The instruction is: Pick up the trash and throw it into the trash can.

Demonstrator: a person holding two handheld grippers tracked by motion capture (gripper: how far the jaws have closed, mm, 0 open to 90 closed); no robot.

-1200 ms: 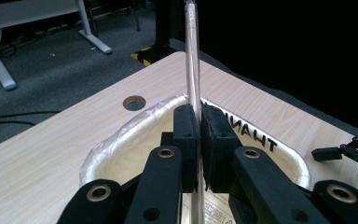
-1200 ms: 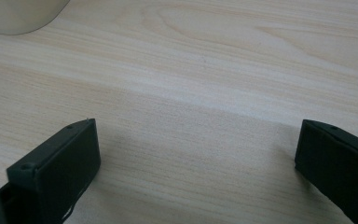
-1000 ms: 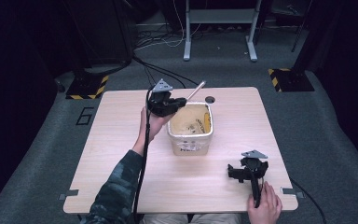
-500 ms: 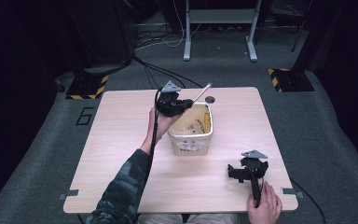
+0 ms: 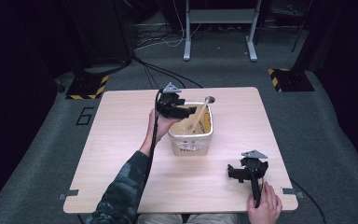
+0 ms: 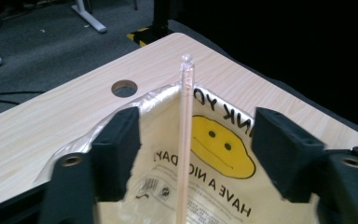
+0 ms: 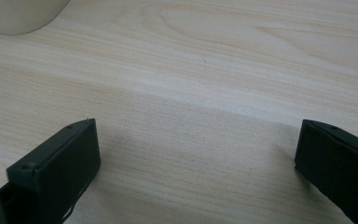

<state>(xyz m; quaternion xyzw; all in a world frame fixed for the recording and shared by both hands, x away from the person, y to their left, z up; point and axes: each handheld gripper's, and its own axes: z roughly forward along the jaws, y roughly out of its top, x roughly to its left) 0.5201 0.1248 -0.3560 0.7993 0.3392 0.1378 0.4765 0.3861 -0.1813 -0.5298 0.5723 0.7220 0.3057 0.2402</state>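
Thin stick (image 6: 185,140) upright between the left hand-held gripper (image 6: 196,154) jaws

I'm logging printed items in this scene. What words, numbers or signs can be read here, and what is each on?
"HAVE A NICE DAY": on the yellow bag lining the bin, under its smiley face; the stick covers part of it.
"NK YO": same bag, above the face; the rest is cut off.
"6": marked on the floor left of the table.
Small print and barcode on the bag, and the bin's front label: too small to read.
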